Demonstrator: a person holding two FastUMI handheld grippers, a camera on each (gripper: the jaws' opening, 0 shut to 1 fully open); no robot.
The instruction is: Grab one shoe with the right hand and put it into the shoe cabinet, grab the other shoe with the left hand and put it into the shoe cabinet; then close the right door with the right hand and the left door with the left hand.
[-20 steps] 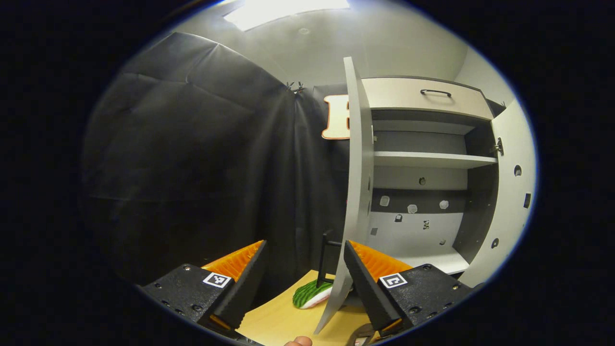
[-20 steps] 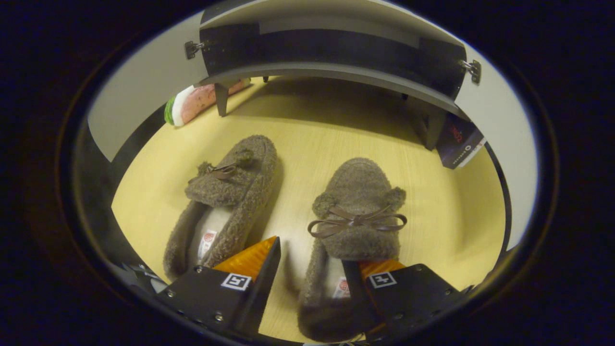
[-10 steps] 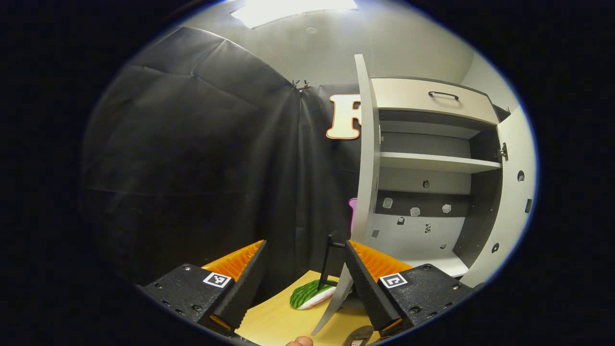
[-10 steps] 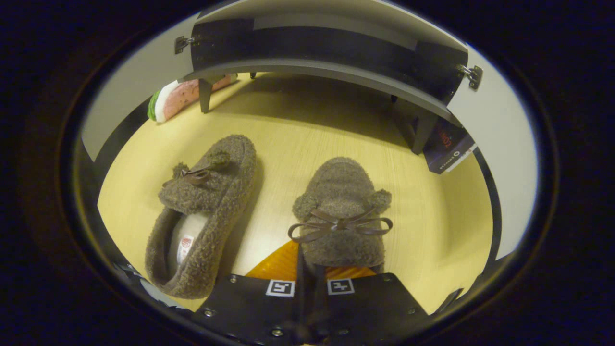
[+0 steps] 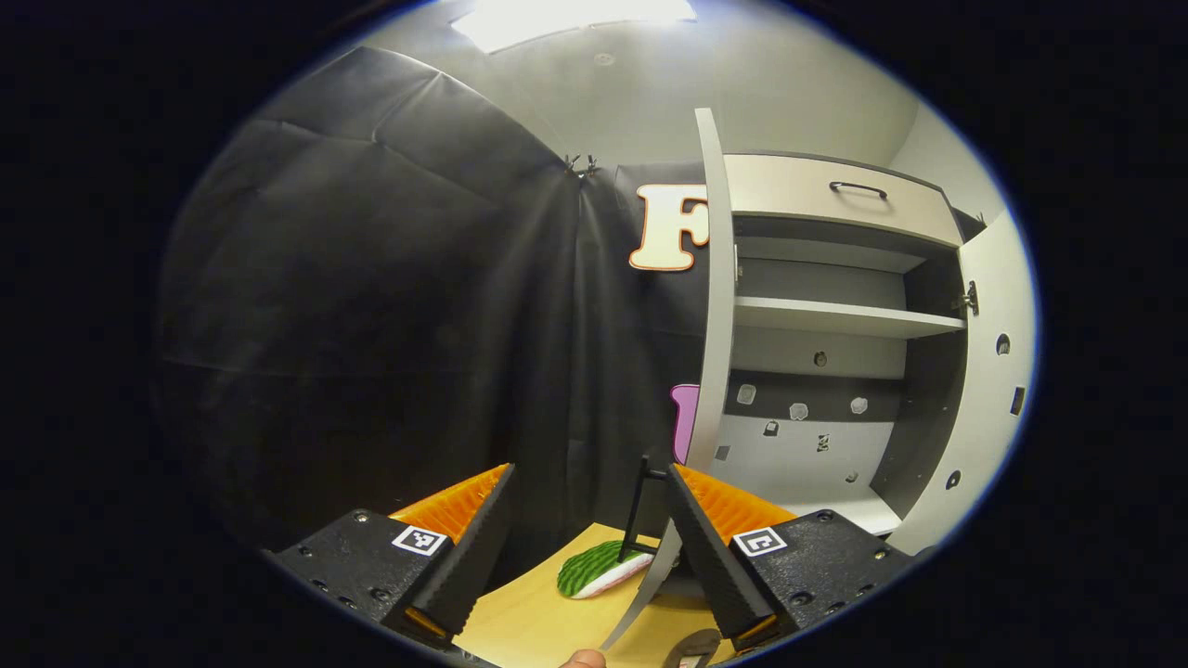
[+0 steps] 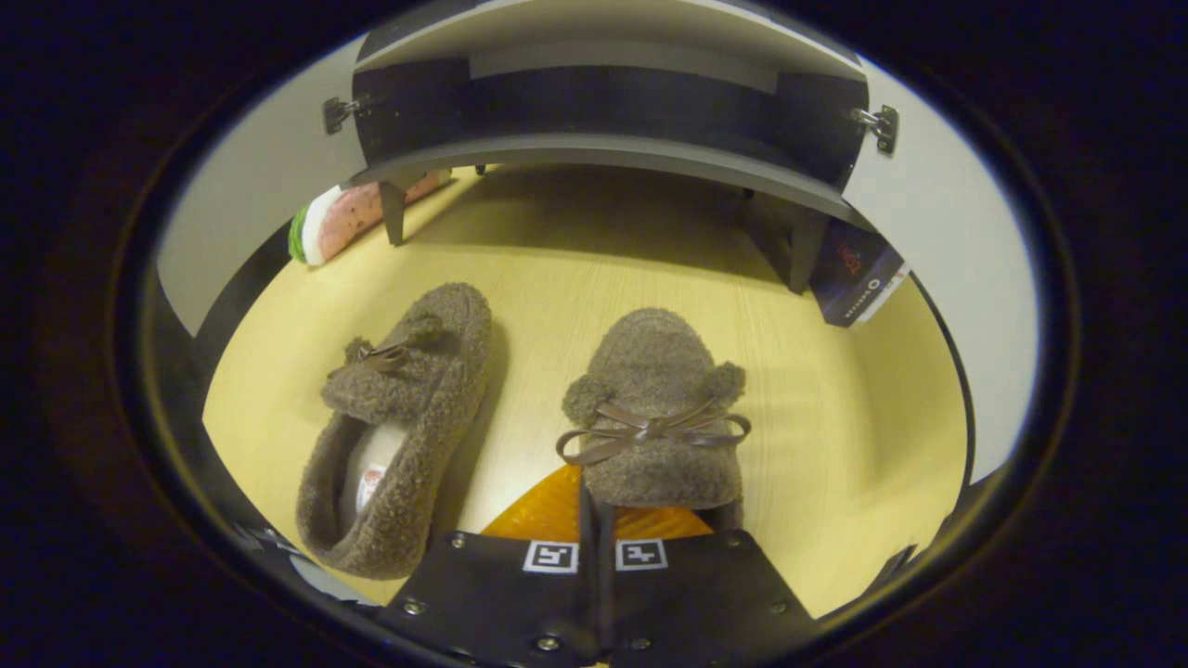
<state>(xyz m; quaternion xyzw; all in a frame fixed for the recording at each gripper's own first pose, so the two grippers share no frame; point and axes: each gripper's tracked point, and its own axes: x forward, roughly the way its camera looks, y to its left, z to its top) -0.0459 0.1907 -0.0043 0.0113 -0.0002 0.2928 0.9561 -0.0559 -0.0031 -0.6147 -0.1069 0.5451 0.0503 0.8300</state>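
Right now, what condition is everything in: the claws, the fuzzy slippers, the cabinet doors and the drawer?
Right claw: shut on the right slipper.
Right slipper: gripped at its side wall, toe toward the cabinet.
Left slipper: lying free on the table.
Left claw: open, holding nothing.
Left door: open.
Right door: open.
Drawer: closed.

Staged recording booth, home-style set.
Black cloth wall point(image 5: 371, 278), ceiling light panel point(image 5: 566, 14), shoe cabinet point(image 5: 835, 315) on a pale wood tabletop point(image 6: 835, 417), fuzzy slippers point(image 6: 659, 417).
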